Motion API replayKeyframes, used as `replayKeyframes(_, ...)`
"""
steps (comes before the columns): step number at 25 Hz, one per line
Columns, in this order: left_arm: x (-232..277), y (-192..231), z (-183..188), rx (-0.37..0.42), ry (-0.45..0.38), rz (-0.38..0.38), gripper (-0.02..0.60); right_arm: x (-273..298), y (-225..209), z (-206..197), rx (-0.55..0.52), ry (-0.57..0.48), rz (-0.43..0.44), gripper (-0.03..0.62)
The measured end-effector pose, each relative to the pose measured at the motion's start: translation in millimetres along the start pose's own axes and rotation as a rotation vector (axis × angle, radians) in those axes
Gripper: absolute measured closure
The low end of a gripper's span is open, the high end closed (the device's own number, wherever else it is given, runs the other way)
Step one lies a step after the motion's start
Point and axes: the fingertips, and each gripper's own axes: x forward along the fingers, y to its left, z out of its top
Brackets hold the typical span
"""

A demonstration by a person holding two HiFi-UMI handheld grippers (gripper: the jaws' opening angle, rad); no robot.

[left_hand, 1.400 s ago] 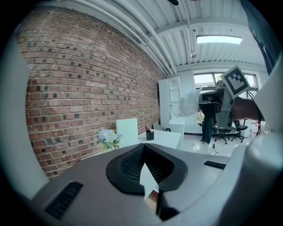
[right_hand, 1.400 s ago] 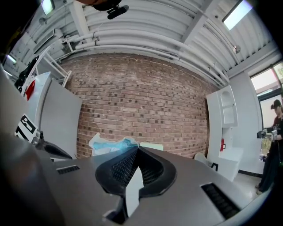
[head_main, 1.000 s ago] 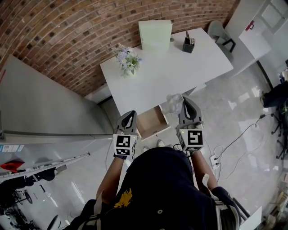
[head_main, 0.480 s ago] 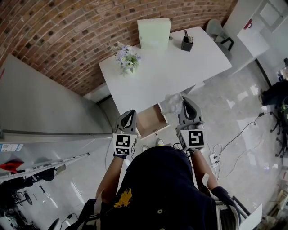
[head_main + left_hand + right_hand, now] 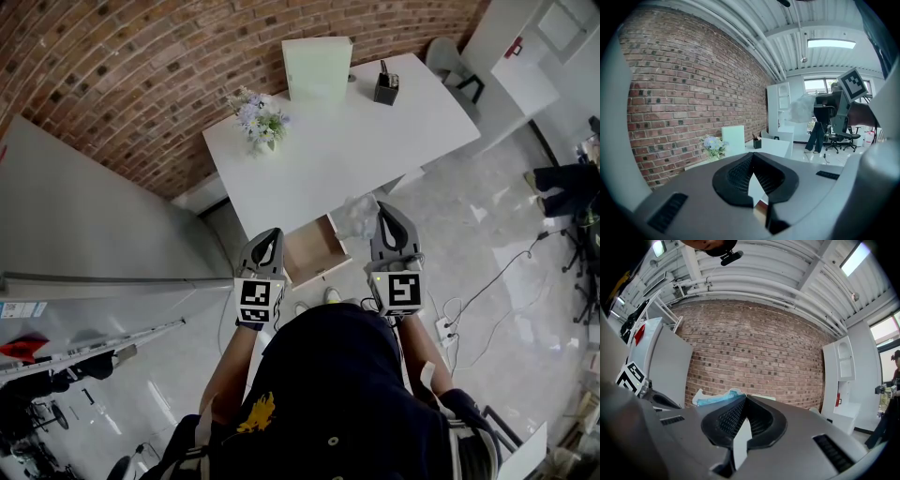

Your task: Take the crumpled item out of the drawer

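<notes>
Ahead of your right gripper point(image 5: 743, 400) sits the white table point(image 5: 337, 150), with the open drawer point(image 5: 311, 251) below, between your 2 grippers. The crumpled item point(image 5: 359, 214) is pinched at the right jaw tips, clear of the drawer. Removal looks done; only set-down remains. Your left gripper point(image 5: 752, 155) is clenched and empty.

Office, open-plan, industrial fit-out. Red brick wall point(image 5: 141, 56) stands behind a white rectangular desk point(image 5: 375, 141). On the desk: a black pen holder point(image 5: 384, 89), a small vase of pale flowers point(image 5: 258, 120), a pale green upright board point(image 5: 319, 70). Grey office chair point(image 5: 445, 58) at the far end; black swivel chairs point(image 5: 841, 136) further back. Glossy pale tiled floor point(image 5: 469, 216) with loose cables point(image 5: 497, 281). White ceiling pipes point(image 5: 754, 282), a strip light point(image 5: 831, 44), tall white cabinets point(image 5: 778, 108).
</notes>
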Motion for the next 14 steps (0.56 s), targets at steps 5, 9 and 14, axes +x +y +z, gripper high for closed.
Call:
replayKeyframes(5,1.4,-3.7,-0.2,0.006,0.001,-0.004,0.565,-2.4,-4.7,-2.8,0.004,0.020,-0.009,0.571)
replayKeyframes(9,0.1,-5.0,0.7,0.009,-0.003,0.001,0.565,-4.1,-7.6,-2.3,-0.001,0.014,-0.012,0.571)
replayKeyframes(14,-3.3,-5.3,-1.2,0.016,0.002,0.005,0.565,-5.5,-7.4,2.0,-0.011,-0.010,-0.013,0.571)
